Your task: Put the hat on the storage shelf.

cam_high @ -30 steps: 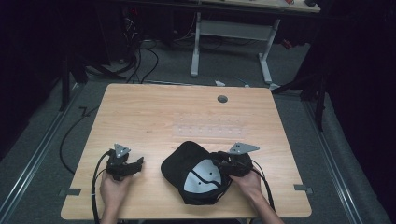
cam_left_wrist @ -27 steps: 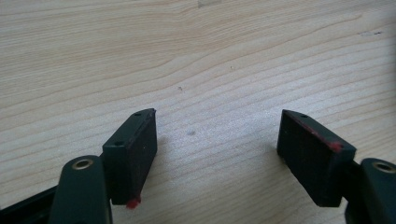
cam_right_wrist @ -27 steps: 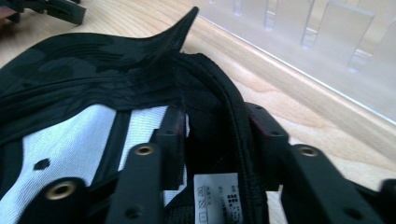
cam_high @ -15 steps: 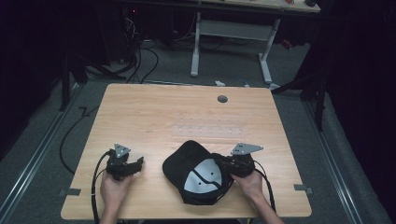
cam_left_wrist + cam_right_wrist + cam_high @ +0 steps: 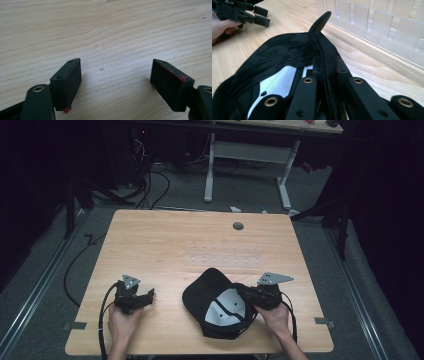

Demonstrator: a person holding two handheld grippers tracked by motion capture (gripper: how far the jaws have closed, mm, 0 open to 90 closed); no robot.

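A black cap (image 5: 220, 307) lies upside down on the wooden table (image 5: 200, 245), white lining up. The right gripper (image 5: 250, 296) pinches its edge; the left gripper (image 5: 147, 296) rests apart, jaws spread.

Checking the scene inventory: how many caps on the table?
1. A black cap lies upside down near the table's front edge, its rim clamped in the right gripper. The left gripper rests open on bare wood to its left.

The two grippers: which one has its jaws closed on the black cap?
The right gripper pinches the cap's rim; the left gripper rests open on the bare table.
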